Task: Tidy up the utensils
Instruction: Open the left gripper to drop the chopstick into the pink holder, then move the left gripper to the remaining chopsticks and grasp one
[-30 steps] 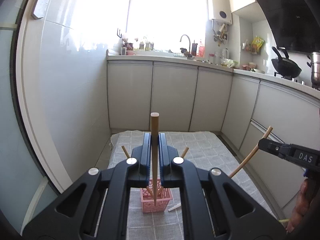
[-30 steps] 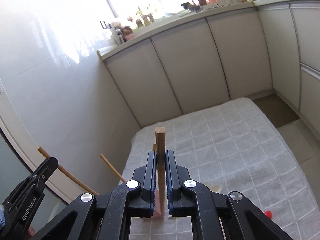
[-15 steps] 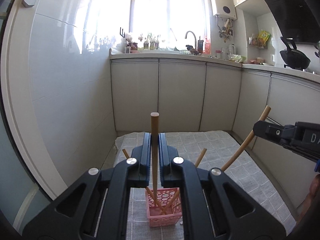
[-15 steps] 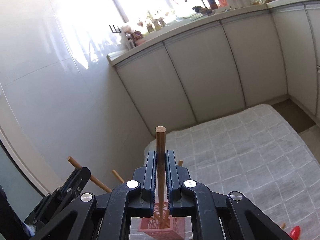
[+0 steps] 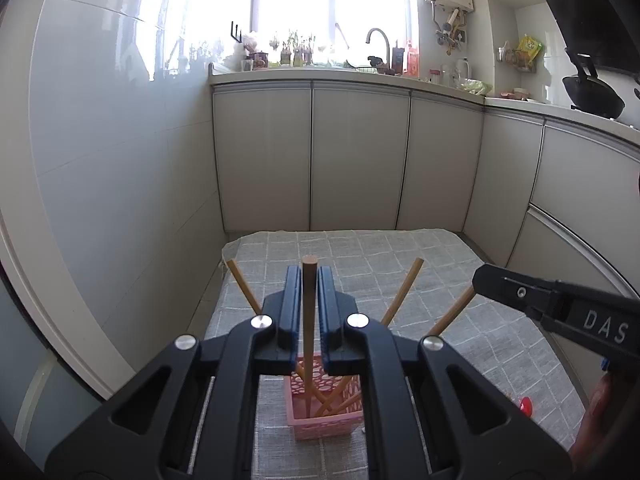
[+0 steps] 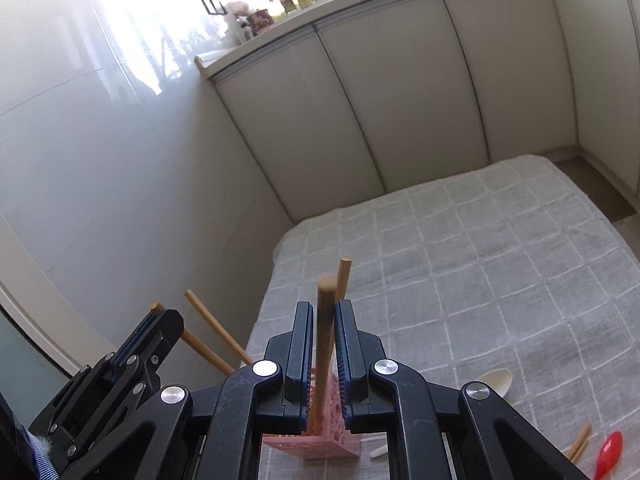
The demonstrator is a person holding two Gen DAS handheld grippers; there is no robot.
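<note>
The right gripper [image 5: 486,276] reads "DAS". Both grippers' fingers have just been easing apart, a wooden chopstick [image 5: 308,320] between the left gripper [image 5: 309,280] fingers, another wooden chopstick [image 6: 325,344] between the right's, over the pink basket [image 5: 328,424]. A red spoon [image 6: 608,454] lies nearby on the checked cloth [image 6: 500,260].

The left gripper [image 5: 309,312] hides the pink basket's [image 5: 328,426] near rim. In the right wrist view, the red spoon [image 6: 609,453] is cut off by the bottom edge, and the white spoon's [image 6: 495,382] handle is hidden.
</note>
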